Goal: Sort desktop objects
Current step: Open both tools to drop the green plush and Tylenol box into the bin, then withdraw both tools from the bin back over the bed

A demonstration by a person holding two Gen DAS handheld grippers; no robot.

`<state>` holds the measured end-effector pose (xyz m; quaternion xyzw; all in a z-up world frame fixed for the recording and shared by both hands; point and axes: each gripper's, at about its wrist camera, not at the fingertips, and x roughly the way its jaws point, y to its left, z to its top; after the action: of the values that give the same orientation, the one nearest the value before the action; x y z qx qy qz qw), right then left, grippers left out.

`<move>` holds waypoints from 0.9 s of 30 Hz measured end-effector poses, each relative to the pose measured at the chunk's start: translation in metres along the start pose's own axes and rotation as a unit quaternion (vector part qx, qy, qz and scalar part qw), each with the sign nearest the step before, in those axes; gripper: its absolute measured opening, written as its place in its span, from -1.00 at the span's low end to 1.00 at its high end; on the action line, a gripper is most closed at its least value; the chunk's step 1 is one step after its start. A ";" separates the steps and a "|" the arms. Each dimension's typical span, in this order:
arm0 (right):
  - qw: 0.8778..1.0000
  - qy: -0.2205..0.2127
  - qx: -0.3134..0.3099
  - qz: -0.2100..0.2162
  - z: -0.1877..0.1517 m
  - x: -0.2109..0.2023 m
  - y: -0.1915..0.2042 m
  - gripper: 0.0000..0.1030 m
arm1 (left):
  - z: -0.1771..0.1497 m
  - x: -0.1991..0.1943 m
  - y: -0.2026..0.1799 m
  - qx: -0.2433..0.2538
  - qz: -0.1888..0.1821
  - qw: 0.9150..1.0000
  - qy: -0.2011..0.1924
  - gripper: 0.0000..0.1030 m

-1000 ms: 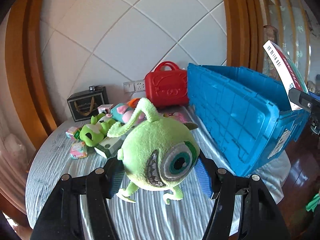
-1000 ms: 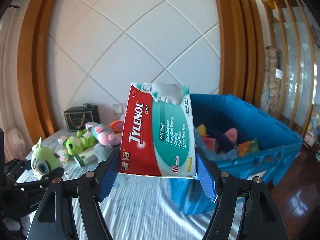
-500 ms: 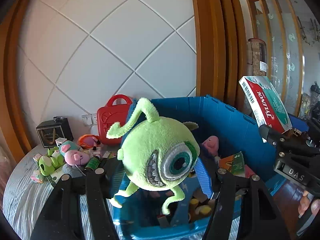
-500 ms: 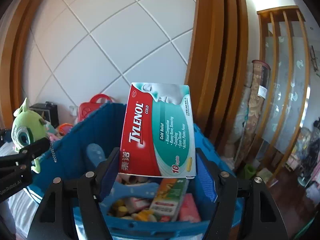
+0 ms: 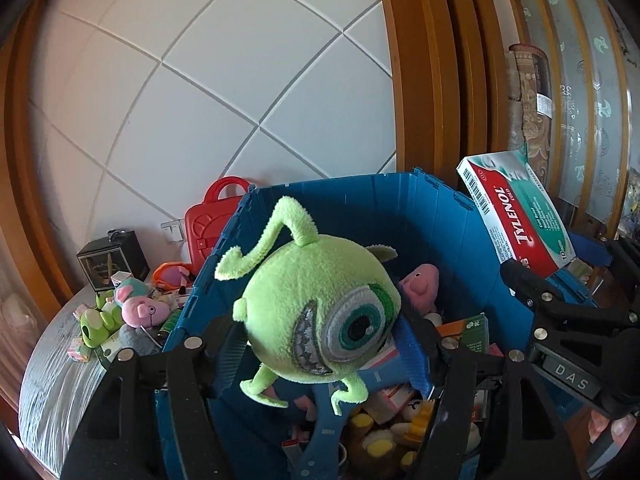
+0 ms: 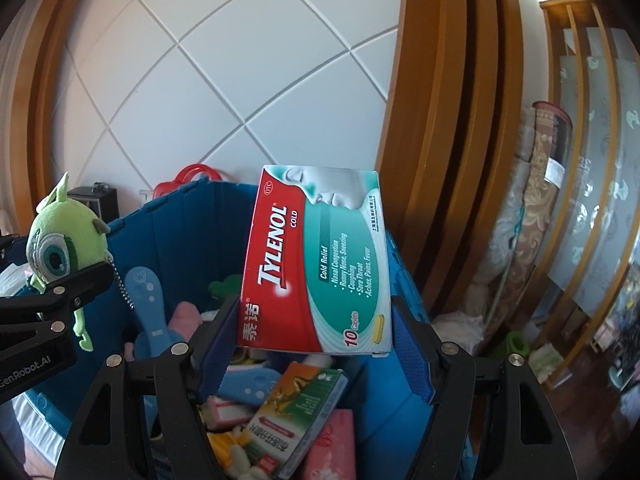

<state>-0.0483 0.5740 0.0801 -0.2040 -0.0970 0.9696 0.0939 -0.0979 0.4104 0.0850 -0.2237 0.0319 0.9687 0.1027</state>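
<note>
Two grippers are held above the blue bin (image 5: 400, 216). A green one-eyed plush toy (image 5: 320, 312) sits between the pads of the left gripper (image 5: 320, 344), whose jaws are opening around it. A medicine box (image 6: 316, 264) is clamped upright in the right gripper (image 6: 316, 344), its jaws about half apart, over the toys and cartons in the bin.

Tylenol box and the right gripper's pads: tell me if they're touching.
Touching. In the right wrist view the Tylenol box sits clamped in the right gripper, its lower edges against the blue pads on both sides, above the blue crate.
</note>
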 end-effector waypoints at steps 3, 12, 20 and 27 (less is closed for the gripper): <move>1.000 -0.001 -0.005 0.004 0.001 0.001 0.000 0.47 | 0.002 -0.001 -0.005 0.004 0.001 1.000 -0.004 0.40; 1.000 -0.014 -0.015 -0.017 -0.001 -0.009 -0.008 1.00 | 0.003 -0.003 -0.001 -0.010 0.009 1.000 -0.006 0.50; 0.999 -0.023 -0.029 -0.027 -0.004 -0.024 -0.004 1.00 | 0.000 -0.017 0.013 -0.022 0.003 1.000 -0.009 0.50; 1.000 -0.022 -0.011 -0.001 -0.007 -0.030 0.014 1.00 | -0.015 -0.038 0.053 -0.045 0.016 0.999 -0.018 0.50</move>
<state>-0.0207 0.5550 0.0824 -0.1840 -0.1104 0.9725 0.0905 -0.0691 0.3504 0.0890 -0.2102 -0.0102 0.9745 0.0777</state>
